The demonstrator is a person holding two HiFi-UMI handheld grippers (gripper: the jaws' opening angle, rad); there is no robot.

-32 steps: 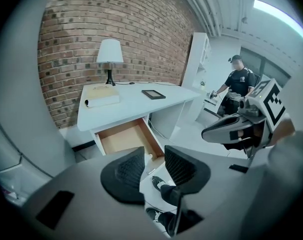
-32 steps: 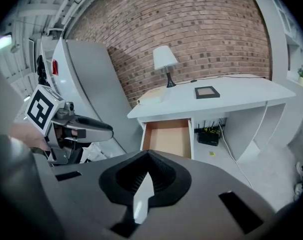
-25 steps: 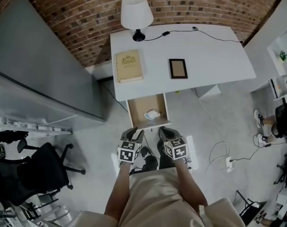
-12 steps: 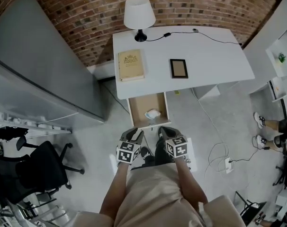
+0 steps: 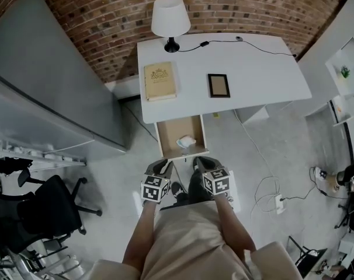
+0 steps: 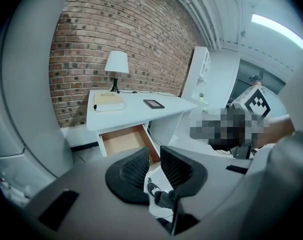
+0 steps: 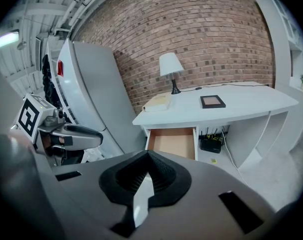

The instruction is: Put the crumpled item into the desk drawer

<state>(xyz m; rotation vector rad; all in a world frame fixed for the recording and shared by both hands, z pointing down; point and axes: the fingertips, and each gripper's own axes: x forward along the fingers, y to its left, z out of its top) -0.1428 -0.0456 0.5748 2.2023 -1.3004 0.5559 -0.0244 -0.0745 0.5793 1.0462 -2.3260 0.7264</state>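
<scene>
The white desk (image 5: 253, 69) has its wooden drawer (image 5: 165, 139) pulled open. A white crumpled item (image 5: 187, 141) lies inside the drawer, near its front right. Both grippers hover over the floor just in front of the drawer, close to my body. My left gripper (image 5: 160, 169) has a gap between its jaws, which are closing with nothing between them (image 6: 154, 158). My right gripper (image 5: 202, 165) has its pads together and holds nothing (image 7: 149, 158). Both gripper views show the open drawer (image 6: 122, 139) (image 7: 174, 141), but the crumpled item is hidden in them.
On the desk stand a white lamp (image 5: 170, 16), a tan book (image 5: 159, 80) and a dark picture frame (image 5: 219, 85). A tall grey cabinet (image 5: 48, 86) stands left of the desk and a black office chair (image 5: 40, 209) sits lower left. Cables and a power strip (image 5: 280, 202) lie at right.
Both grippers have drawn back a little from the drawer toward my body. The crumpled item has stayed in the drawer. A person's feet at the right edge have moved away.
</scene>
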